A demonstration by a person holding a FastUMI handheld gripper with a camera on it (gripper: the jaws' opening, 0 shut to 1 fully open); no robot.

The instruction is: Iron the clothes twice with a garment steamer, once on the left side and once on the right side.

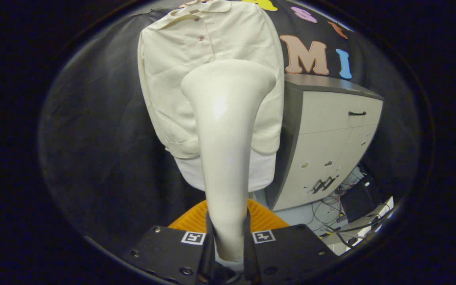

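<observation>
Gripper [228,247], frame bottom: clenched on garment steamer [228,130] handle. Steamer head fronts cream shirt [212,71], centre. Risk: slim grip lets head twist off-line, missing one side.

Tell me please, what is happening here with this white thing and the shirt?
A hand-held gripper is shut on the handle of a white garment steamer, both fingers pressing its sides. The steamer's wide head points at a cream shirt hanging in front of the booth's black cloth wall, about at the shirt's middle. Whether the head touches the fabric cannot be told. A grey and white cabinet stands beside the shirt, and something orange and ribbed lies just beyond the fingers.
</observation>
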